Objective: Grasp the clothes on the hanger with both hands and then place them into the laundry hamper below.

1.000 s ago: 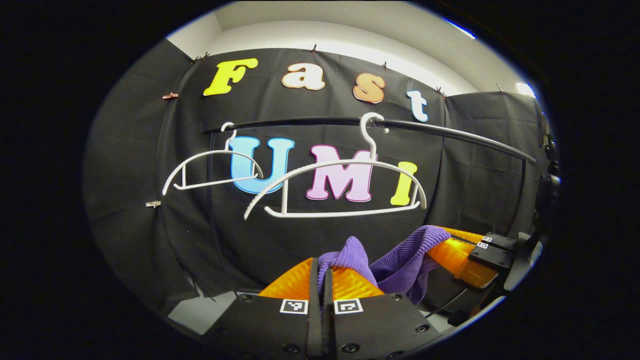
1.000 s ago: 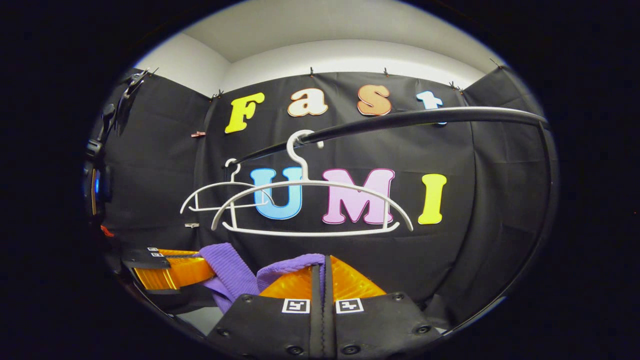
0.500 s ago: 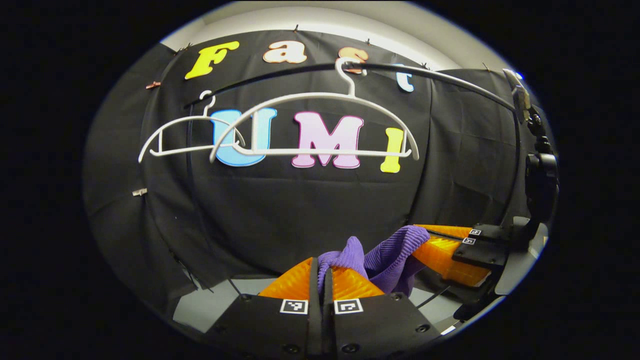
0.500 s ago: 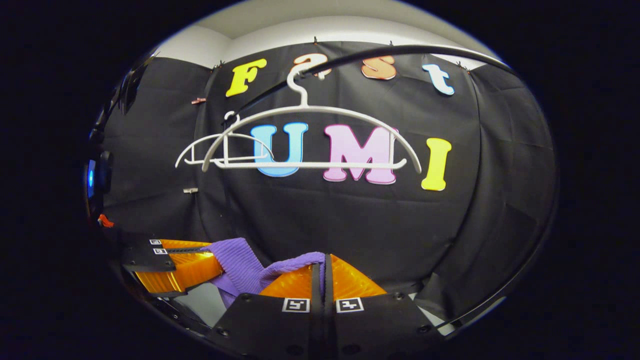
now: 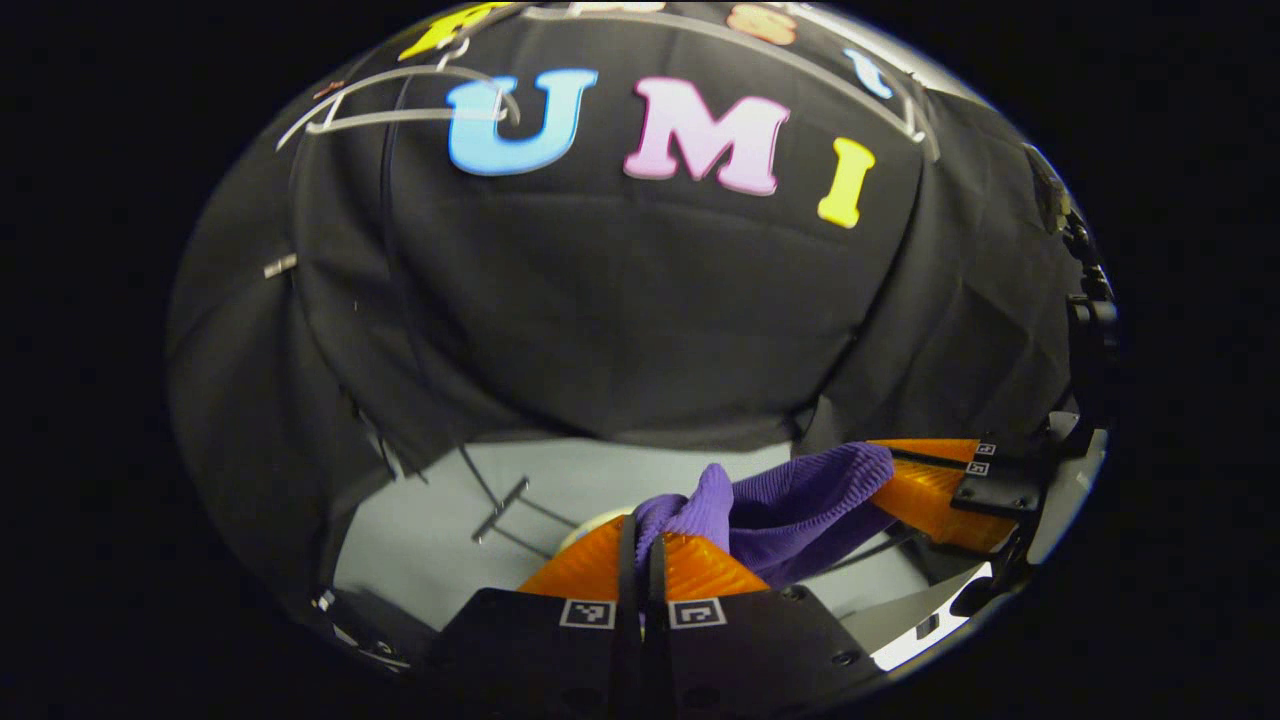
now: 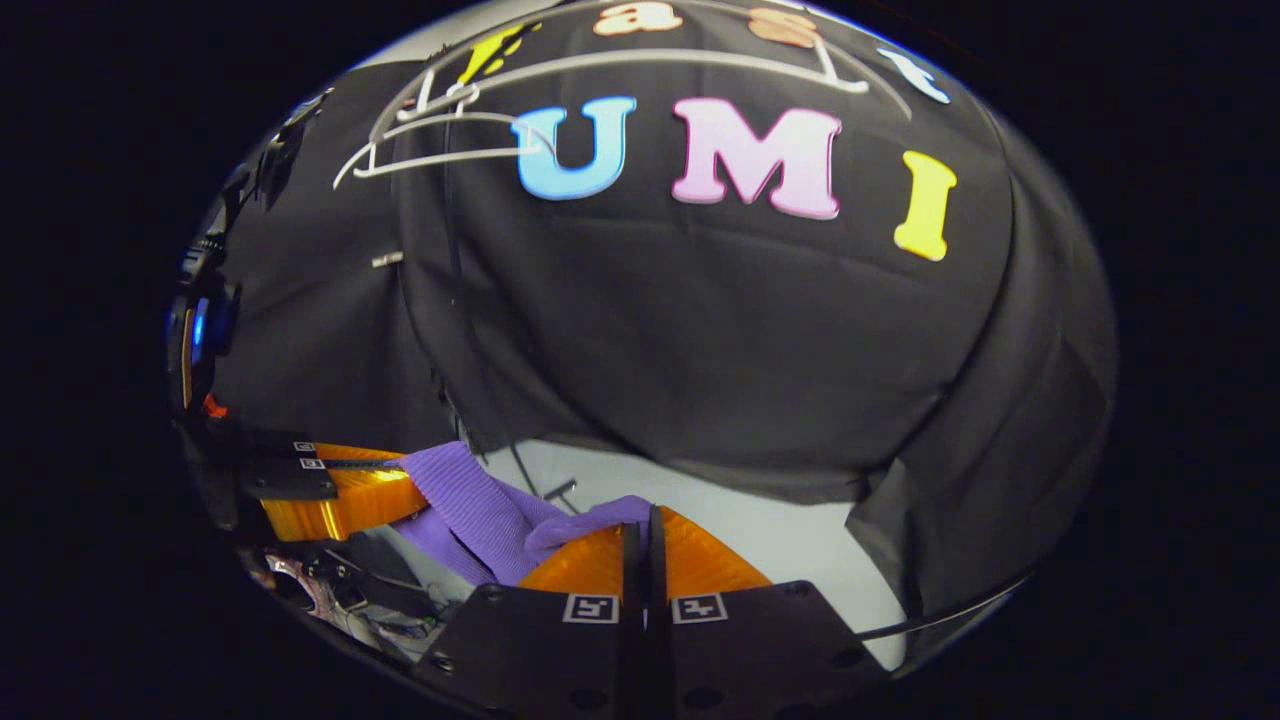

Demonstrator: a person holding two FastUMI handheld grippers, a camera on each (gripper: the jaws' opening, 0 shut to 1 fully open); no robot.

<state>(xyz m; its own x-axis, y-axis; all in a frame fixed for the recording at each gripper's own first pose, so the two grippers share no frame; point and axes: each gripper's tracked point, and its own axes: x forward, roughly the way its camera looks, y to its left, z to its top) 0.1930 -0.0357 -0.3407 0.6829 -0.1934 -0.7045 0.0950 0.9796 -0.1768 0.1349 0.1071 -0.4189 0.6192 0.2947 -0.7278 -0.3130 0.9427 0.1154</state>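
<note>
A purple ribbed garment [image 5: 800, 495] hangs stretched between my two grippers, off the hanger. In the left gripper view my left gripper [image 5: 640, 522] is shut on one bunched end of it. The right gripper [image 5: 925, 490] shows farther right, pinching the other end. In the right gripper view my right gripper [image 6: 645, 520] is shut on a fold of the garment [image 6: 480, 505], and the left gripper [image 6: 340, 495] holds it at lower left. Two bare white hangers [image 6: 440, 140] hang high at the top edge. A pale rounded rim [image 5: 590, 520] peeks out behind my left finger; I cannot tell what it is.
Grey floor [image 5: 560, 480] lies below the black cloth wall. The rack's thin black post and foot [image 5: 500, 505] stand on it. The second hanger [image 5: 400, 95] hangs on the rail. Cluttered cables and parts [image 6: 340, 600] sit at the lower left of the right gripper view.
Both grippers have dropped and tipped downward with the garment held between them. The hangers and rail slid to the top edge of both views, and the grey floor came into sight.
</note>
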